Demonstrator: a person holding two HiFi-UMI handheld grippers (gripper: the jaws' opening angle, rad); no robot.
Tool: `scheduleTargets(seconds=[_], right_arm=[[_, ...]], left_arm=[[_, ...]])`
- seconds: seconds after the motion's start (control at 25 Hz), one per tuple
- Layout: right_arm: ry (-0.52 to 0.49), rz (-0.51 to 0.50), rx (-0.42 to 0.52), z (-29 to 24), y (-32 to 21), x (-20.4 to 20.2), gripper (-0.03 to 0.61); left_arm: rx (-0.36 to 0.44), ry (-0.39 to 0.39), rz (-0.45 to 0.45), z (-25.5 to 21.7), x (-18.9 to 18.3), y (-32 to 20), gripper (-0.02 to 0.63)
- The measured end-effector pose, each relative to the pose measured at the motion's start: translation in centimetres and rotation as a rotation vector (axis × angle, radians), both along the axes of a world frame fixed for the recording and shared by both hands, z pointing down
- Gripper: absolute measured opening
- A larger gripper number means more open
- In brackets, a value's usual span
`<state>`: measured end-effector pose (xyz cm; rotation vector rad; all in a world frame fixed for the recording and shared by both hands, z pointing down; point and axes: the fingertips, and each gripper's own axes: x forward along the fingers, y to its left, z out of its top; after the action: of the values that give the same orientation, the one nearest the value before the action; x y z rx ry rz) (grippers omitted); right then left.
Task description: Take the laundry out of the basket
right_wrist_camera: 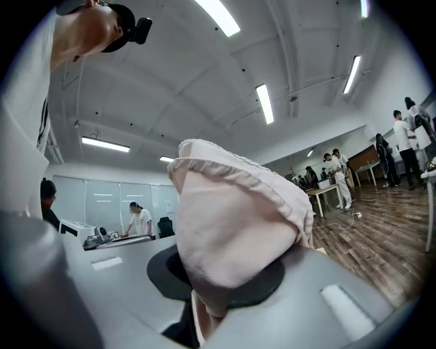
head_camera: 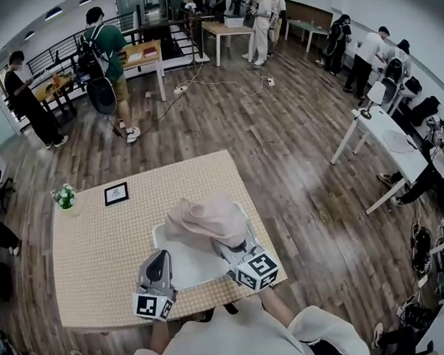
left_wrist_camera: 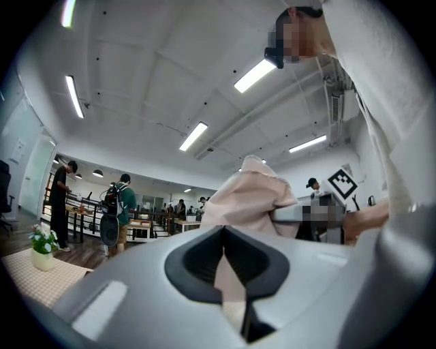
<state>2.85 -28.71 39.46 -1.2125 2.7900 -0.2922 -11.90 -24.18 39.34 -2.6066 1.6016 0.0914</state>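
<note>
A pink cloth point(head_camera: 206, 220) hangs bunched above the white basket point(head_camera: 193, 270) on the beige table. My right gripper point(head_camera: 223, 246) is shut on it from the right, and in the right gripper view the cloth point(right_wrist_camera: 238, 225) drapes over the jaws of that gripper point(right_wrist_camera: 197, 307). My left gripper point(head_camera: 159, 257) sits at the basket's near left side, pointing level. In the left gripper view the cloth point(left_wrist_camera: 248, 198) rises just ahead. A strip of the same pink fills the narrow slit between the nearly closed jaws of the left gripper point(left_wrist_camera: 228, 286). The right gripper's marker cube point(left_wrist_camera: 343, 180) shows beyond.
A small pot of flowers point(head_camera: 65, 197) and a black-framed card point(head_camera: 116, 193) stand at the table's far left. The table's right edge point(head_camera: 260, 218) drops to wooden floor. A white table point(head_camera: 387, 135) stands to the right. Several people stand further back.
</note>
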Motion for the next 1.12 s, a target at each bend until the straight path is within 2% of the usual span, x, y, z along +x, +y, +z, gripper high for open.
scheduleTargets(seconds=[0.12, 0.32, 0.6, 0.76, 0.92, 1.12], right_arm=[[0.024, 0.027, 0.031, -0.7, 2.0, 0.4, 0.063], [0.035, 0.080, 0.078, -2.9, 4.4, 0.6, 0.063], [0.036, 0.095, 0.060, -2.8, 13.4, -2.1, 0.062], [0.036, 0.069, 0.047, -2.5, 17.0, -3.4, 0.062], [0.027, 0.039, 0.031, -1.8, 20.8, -3.1, 0.063], [0.020, 0.028, 0.043, -1.6, 24.7, -0.2, 0.063]], left_arm=[[0.029, 0.014, 0.039, -0.1, 1.0, 1.3, 0.011], [0.071, 0.036, 0.074, -1.8, 0.6, 3.8, 0.011], [0.071, 0.063, 0.025, -1.8, -4.7, 13.3, 0.011], [0.074, 0.065, -0.006, -2.3, -6.1, 17.1, 0.011], [0.066, 0.052, -0.028, -2.3, -5.3, 20.6, 0.011], [0.069, 0.049, -0.032, -2.7, -2.3, 24.2, 0.011]])
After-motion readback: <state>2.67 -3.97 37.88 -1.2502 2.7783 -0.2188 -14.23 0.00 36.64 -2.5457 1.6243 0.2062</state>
